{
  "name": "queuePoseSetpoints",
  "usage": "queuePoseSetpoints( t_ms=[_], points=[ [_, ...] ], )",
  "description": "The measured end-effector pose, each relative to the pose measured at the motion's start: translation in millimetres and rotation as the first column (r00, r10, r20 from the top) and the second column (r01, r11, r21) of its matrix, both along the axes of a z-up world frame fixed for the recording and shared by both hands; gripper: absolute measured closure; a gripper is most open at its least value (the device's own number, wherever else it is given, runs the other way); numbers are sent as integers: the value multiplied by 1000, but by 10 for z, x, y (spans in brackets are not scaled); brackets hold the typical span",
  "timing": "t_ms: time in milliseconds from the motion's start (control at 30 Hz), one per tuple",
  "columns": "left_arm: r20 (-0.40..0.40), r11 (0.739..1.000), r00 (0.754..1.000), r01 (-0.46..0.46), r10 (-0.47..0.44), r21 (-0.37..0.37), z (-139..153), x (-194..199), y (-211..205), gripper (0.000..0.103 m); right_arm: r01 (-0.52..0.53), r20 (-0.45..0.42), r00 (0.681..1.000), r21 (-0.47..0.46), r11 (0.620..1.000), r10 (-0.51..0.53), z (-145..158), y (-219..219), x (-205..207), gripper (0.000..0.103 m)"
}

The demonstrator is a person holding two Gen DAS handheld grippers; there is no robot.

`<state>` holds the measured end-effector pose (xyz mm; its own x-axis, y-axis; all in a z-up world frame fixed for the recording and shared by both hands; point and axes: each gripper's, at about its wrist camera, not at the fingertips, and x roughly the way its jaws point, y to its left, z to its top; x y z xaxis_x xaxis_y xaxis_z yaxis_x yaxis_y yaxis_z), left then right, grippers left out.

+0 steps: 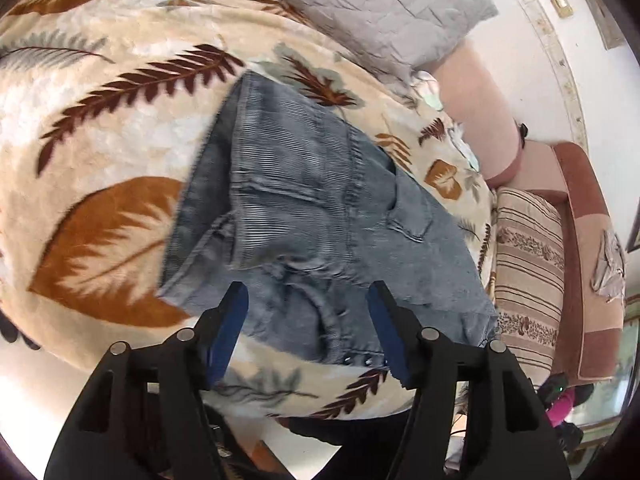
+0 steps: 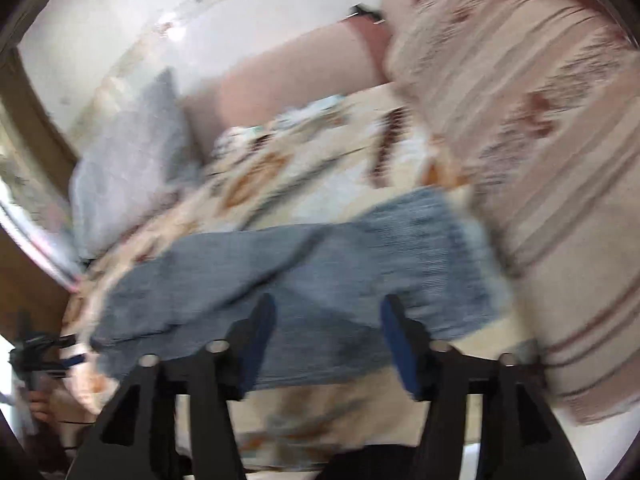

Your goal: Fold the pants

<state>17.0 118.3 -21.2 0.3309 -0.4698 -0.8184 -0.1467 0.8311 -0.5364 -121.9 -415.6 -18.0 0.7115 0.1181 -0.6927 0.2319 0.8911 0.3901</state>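
Observation:
A pair of grey-blue jeans [image 1: 304, 208] lies folded in a compact stack on a cream blanket with brown leaf prints [image 1: 100, 128]. My left gripper [image 1: 308, 300] is open and empty, its blue-padded fingers just above the near edge of the jeans by the waistband rivets. The right wrist view is blurred: the jeans [image 2: 304, 280] lie across the blanket [image 2: 280, 168]. My right gripper [image 2: 328, 312] is open and empty over their near edge. The other gripper [image 2: 44, 356] shows at the far left.
A grey quilted pillow [image 1: 384, 12] lies at the back of the bed. A striped beige cushion [image 1: 528, 264] and a pink-brown sofa arm [image 1: 588, 216] stand to the right of the jeans. A pale wall [image 1: 532, 60] lies beyond.

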Motion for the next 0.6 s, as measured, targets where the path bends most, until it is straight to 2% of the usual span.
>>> queuePoseSetpoints(
  t_ms=[133,300,433,467,500,533,567,600],
  points=[
    [-54,1000,999,6,-6,5,-155,167,-158,42,-118,-25,992,155,981,124,-225,384,493,42],
    [-96,999,995,-37,35,-28,-302,275,-135,42,-70,-85,992,271,960,96,-575,547,1015,42],
    [-112,998,992,-55,51,-33,-390,392,-147,42,-18,-107,993,328,944,57,-776,619,1183,43],
    [-113,998,992,-57,52,-37,-410,425,-161,43,-22,-101,993,342,939,60,-799,644,1209,47],
    [-116,998,992,-54,50,-36,-429,456,-177,43,-35,-95,993,348,937,72,-809,673,1237,57],
    [-122,998,991,-53,50,-21,-445,489,-200,54,-54,-92,992,335,941,89,-807,722,1257,67],
    [-126,999,991,-50,48,-11,-454,505,-209,66,-67,-94,990,323,944,102,-806,752,1277,89],
    [-125,999,991,-47,47,5,-451,514,-208,69,-85,-92,988,318,944,120,-798,781,1281,98]
  ],
)
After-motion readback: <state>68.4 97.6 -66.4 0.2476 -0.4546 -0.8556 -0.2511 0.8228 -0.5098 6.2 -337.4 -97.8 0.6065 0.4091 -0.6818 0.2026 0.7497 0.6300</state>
